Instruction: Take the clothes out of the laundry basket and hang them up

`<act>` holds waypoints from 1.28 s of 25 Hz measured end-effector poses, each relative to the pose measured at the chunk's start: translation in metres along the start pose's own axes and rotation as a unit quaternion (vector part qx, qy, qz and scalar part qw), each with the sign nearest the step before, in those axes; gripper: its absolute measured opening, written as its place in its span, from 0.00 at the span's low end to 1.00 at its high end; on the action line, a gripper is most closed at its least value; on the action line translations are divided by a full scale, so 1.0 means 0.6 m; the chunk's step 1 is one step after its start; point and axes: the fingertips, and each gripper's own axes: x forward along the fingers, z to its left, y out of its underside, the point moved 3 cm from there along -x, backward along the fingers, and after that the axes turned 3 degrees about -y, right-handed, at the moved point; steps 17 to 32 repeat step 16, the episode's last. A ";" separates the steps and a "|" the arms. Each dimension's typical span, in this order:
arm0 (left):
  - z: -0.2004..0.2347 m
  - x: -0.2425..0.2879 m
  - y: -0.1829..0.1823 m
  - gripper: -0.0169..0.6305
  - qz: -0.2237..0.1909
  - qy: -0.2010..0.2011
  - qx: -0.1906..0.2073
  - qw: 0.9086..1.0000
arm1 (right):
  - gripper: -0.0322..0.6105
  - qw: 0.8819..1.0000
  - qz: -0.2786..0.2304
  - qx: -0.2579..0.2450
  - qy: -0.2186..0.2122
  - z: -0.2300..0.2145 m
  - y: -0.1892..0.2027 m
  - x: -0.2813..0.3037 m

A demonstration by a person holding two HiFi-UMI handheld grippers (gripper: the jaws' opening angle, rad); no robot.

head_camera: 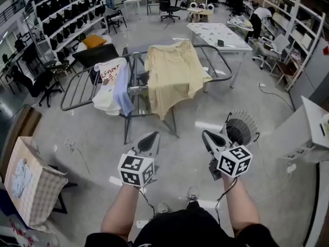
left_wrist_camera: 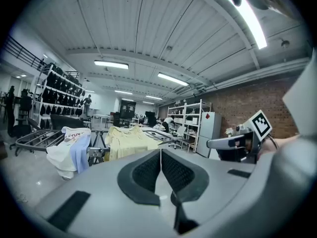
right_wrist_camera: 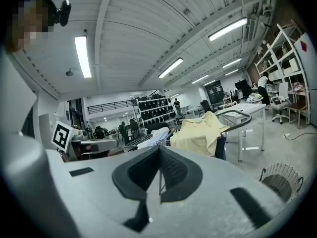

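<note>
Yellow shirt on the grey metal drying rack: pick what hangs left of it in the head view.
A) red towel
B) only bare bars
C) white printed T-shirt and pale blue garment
C: the white printed T-shirt and pale blue garment drape the rack left of the yellow shirt.

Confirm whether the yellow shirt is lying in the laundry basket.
No, the yellow shirt hangs draped over the drying rack, well apart from the basket.
</note>
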 end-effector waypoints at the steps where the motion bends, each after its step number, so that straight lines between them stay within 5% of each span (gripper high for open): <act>1: 0.004 -0.003 0.001 0.04 0.000 0.002 0.000 1.000 | 0.06 1.000 -0.002 0.000 0.002 0.004 0.001 0.002; 32: 0.034 -0.008 0.001 0.04 0.004 0.019 0.003 1.000 | 0.06 1.000 -0.004 -0.001 0.017 0.029 0.001 0.018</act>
